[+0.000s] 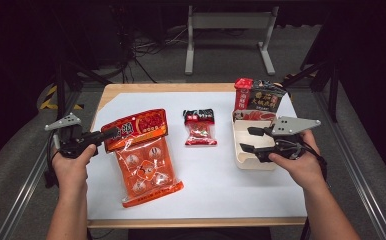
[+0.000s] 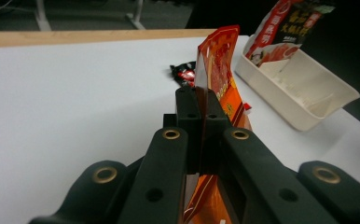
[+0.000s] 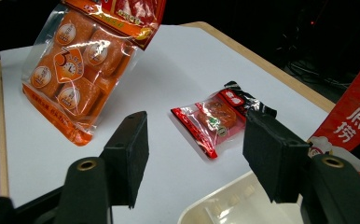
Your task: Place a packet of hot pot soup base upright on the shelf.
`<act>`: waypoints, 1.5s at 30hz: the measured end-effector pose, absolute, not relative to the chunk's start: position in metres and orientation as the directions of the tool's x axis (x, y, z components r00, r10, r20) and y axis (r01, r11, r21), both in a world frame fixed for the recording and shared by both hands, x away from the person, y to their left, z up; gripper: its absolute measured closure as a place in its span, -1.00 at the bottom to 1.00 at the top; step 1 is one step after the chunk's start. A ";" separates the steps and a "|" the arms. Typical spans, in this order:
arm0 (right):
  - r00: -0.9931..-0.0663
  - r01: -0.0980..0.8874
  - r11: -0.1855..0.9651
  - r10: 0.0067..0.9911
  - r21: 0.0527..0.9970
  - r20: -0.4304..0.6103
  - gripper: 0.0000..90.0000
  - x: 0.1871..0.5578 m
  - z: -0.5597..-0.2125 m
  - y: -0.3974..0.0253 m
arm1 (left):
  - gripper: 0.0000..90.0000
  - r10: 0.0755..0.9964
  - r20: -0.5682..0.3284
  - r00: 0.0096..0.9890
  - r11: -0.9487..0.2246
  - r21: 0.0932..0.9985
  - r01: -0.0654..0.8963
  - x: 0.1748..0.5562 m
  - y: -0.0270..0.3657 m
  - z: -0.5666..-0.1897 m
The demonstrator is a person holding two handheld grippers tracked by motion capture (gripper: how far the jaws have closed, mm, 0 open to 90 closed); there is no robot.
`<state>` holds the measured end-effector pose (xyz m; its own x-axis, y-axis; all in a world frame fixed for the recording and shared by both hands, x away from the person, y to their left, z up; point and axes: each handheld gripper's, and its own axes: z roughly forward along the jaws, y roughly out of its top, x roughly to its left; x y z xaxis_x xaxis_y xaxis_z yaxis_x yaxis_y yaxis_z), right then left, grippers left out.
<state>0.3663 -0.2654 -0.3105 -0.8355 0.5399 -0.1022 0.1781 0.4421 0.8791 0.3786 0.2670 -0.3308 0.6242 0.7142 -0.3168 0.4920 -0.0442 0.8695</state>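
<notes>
Status: left gripper (image 1: 108, 133) clamped on orange multipack (image 1: 143, 157), lifting; right gripper (image 1: 247, 139) wide open, empty over tray (image 1: 242, 159). Next: carry pack trayward.

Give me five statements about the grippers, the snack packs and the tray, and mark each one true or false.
1. The left gripper is shut on the large orange pack. True.
2. The right gripper holds the small red packet. False: its jaws are open, and the packet lies on the white table cover.
3. The cream tray sits at the table's right side. True.
4. Two pouches stand at the tray's far end. True.
5. The large orange pack lies inside the tray. False: it is left of the tray, gripped by its top edge.
</notes>
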 end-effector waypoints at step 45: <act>-0.867 0.117 0.425 0.485 0.897 -0.116 -0.06 0.351 -0.300 -0.244 | 1.00 0.513 -0.099 0.853 -0.150 0.968 0.202 0.320 0.194 -0.266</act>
